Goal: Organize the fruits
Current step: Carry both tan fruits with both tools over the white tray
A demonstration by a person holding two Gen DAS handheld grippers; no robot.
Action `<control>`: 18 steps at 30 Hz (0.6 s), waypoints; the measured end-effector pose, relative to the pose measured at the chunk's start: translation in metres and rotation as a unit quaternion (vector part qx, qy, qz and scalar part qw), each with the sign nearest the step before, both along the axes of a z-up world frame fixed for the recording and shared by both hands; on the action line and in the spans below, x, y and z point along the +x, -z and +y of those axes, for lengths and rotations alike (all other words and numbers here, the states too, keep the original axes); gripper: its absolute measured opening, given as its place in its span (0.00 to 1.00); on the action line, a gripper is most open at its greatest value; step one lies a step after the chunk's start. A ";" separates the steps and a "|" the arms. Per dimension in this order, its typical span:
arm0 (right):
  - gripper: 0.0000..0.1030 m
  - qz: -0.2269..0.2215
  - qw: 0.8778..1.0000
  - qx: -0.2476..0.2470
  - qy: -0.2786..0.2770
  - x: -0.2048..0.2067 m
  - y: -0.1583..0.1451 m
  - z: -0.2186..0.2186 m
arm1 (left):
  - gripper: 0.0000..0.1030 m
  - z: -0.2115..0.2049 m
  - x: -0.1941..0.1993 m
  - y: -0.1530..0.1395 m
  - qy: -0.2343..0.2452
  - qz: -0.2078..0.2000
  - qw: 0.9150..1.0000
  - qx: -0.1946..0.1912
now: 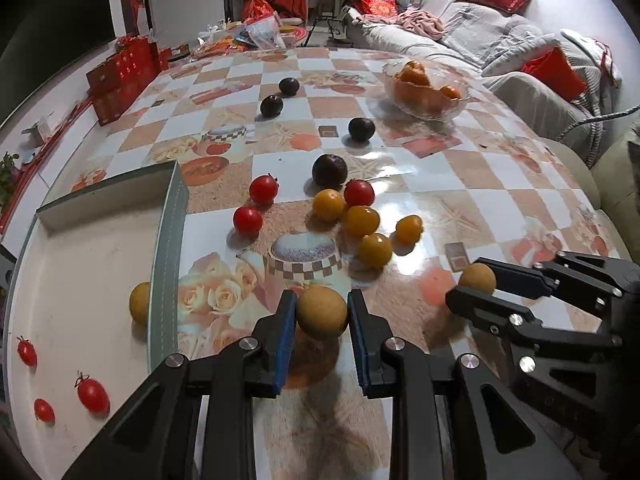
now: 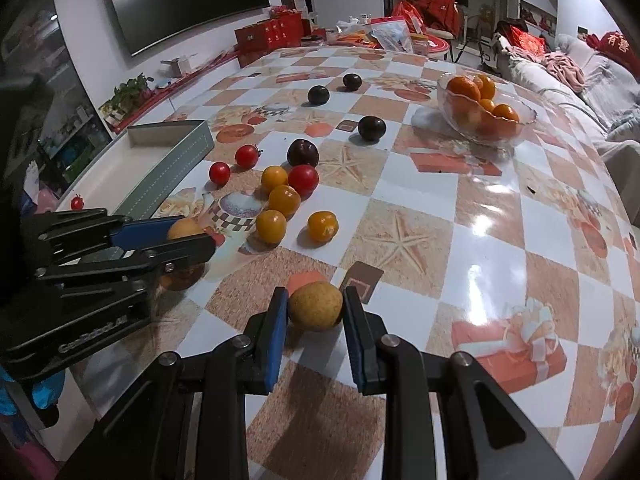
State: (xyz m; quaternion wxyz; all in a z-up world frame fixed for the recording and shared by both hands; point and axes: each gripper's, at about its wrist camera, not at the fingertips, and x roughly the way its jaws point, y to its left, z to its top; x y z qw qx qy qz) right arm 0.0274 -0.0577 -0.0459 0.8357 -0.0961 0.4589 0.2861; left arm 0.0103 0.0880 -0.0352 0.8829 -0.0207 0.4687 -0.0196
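Now the left gripper (image 1: 322,312) clamps a tan round fruit (image 1: 322,311) between its pads; the right gripper (image 2: 316,307) pinches another tan fruit (image 2: 316,306).

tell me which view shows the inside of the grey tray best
The left wrist view: the tray lies close, its floor open, with three red tomatoes and a tan fruit inside. The right wrist view shows the tray farther off, partly behind the left gripper, with one tomato visible.

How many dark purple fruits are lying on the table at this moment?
4. Two dark purple fruits lie far back; one is nearer the glass bowl; the nearest touches the tomato cluster. None seems hidden.
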 end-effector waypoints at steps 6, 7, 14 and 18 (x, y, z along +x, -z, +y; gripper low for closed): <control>0.29 0.004 1.000 0.011 0.006 -0.001 -0.008 -0.003 | 0.27 0.003 -0.016 -0.019 0.006 -0.017 1.000 -0.009; 0.29 0.003 1.000 0.012 0.005 -0.002 -0.011 -0.002 | 0.27 0.003 -0.017 -0.022 0.007 -0.020 1.000 -0.009; 0.29 -0.003 1.000 0.016 -0.002 -0.009 -0.026 0.008 | 0.27 0.008 -0.033 -0.046 0.013 -0.047 0.999 -0.005; 0.29 -0.008 1.000 0.012 -0.011 -0.016 -0.034 0.019 | 0.27 0.017 -0.042 -0.052 0.010 -0.052 0.999 -0.007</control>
